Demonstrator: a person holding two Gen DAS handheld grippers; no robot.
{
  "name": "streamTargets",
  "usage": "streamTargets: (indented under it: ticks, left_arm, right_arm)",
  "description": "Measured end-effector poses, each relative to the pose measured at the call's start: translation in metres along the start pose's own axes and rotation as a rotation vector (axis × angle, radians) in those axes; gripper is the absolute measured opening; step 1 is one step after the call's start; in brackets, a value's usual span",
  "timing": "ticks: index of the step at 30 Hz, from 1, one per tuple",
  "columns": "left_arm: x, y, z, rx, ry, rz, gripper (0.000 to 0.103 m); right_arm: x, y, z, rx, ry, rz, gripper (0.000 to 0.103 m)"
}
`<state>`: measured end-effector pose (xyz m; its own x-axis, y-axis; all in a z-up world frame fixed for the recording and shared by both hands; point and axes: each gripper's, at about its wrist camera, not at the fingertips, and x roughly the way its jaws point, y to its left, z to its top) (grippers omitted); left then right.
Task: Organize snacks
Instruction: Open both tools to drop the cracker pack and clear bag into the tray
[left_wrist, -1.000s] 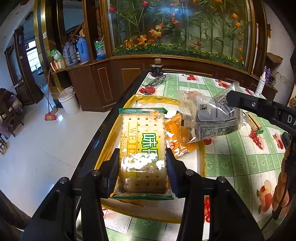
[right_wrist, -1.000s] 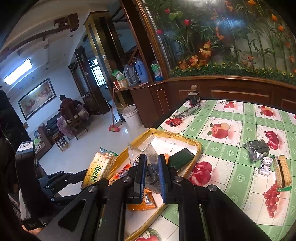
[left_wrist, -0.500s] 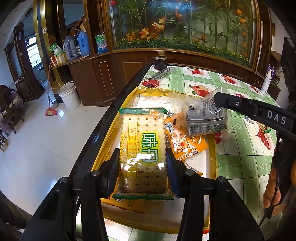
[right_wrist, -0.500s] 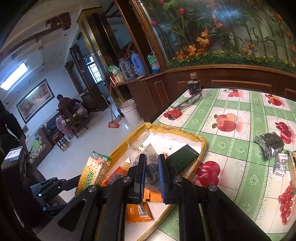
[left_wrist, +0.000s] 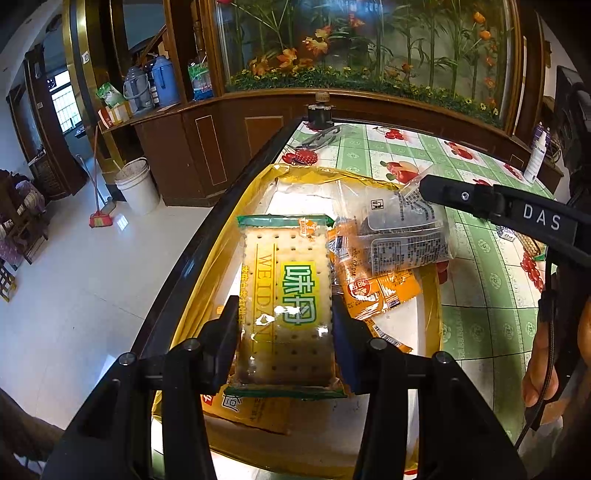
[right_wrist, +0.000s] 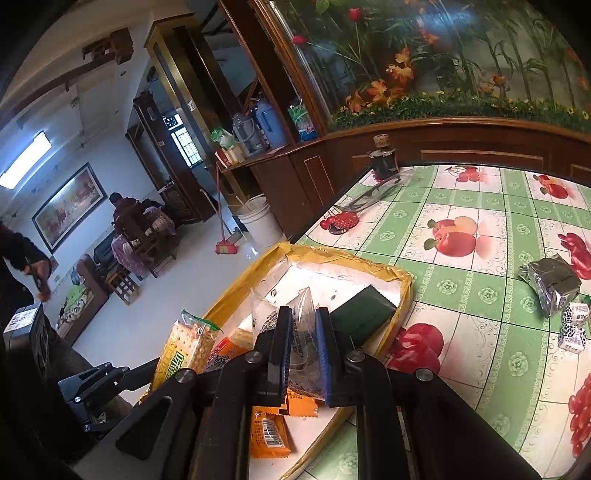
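**Both grippers loaded over the yellow tray**

Your left gripper (left_wrist: 286, 325) is clenched on a clear-wrapped pack of pale square crackers with a green and yellow label (left_wrist: 286, 295), its pads pressing the pack's two long edges. You hold the pack above the shallow yellow-rimmed tray with a white floor (left_wrist: 218, 254), which sits at the corner of the table covered in a green-and-white fruit-print cloth (left_wrist: 484, 295).

Your right gripper (right_wrist: 303, 350) is nearly closed, pinching the thin edge of a clear plastic bag with dark contents and a printed label (left_wrist: 402, 232); the bag hangs over the tray, just beside the cracker pack.

In the tray lie orange snack sachets (left_wrist: 373, 291) and a flat dark green packet (right_wrist: 364, 314). A crumpled silver foil pouch (right_wrist: 552, 282) and small black-and-white wrapped pieces (right_wrist: 574, 325) lie on the cloth, well apart from the tray.
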<state>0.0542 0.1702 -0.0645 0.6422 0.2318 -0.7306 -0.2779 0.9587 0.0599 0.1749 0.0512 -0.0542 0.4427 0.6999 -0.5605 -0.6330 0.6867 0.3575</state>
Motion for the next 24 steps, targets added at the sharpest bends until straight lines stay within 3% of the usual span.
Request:
streamTargets:
  ticks: [24]
  left_arm:
    - [-0.0013,0.0054,0.0003,-0.001,-0.014,0.008,0.045]
  right_arm:
    - [0.0061,0.0059,-0.0007,-0.015,0.01,-0.013,0.012]
